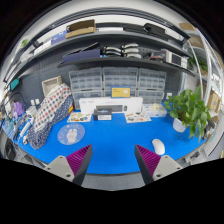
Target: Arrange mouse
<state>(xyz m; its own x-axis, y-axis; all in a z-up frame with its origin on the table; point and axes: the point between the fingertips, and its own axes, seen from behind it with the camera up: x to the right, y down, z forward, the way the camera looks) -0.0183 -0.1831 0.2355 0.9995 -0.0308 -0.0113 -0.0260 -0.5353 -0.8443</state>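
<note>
The gripper (113,166) hung over the near edge of a blue mat (120,135), its two fingers spread wide with nothing between them; one purple pad (82,157) showed on the left finger and one on the right. Just ahead of the right finger, slightly to its inner side, lay the single mouse (158,147): a small, white, smooth oval body, resting flat on the mat and touching neither finger. Beyond the left finger stood one clear glass bowl (71,134), well apart from the mouse. Farther back along the mat's far edge sat one long white box (110,105) with a few small items in front of it, too small to tell. To the right stood one leafy green plant (190,108) in a white pot. At the left leaned one checkered cloth (50,110). Behind everything rose shelving (120,50) carrying grey drawer units.
</note>
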